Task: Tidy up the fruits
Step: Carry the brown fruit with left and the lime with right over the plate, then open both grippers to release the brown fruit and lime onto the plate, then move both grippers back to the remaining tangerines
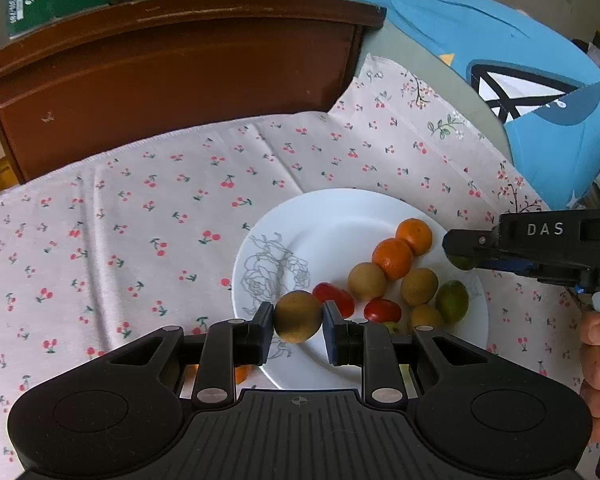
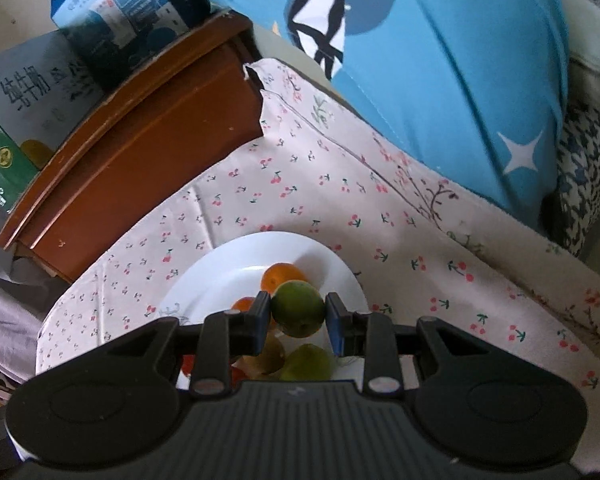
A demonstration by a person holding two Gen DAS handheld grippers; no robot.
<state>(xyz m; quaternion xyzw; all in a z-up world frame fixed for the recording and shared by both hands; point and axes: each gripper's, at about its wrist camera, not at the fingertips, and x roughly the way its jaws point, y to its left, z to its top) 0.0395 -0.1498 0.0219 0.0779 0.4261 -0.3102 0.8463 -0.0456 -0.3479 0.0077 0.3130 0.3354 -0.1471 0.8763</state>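
My left gripper is shut on a brownish-yellow round fruit, held over the near rim of a white plate. On the plate lie two oranges, several tan round fruits, two red tomatoes and a green lime. My right gripper is shut on a green lime above the same plate, over an orange. In the left wrist view the right gripper comes in from the right edge with the lime at its tip.
The plate rests on a cherry-print cloth. A brown wooden cabinet stands behind, with boxes on top. A blue cushion leans at the back right. A person's hand shows at the right edge.
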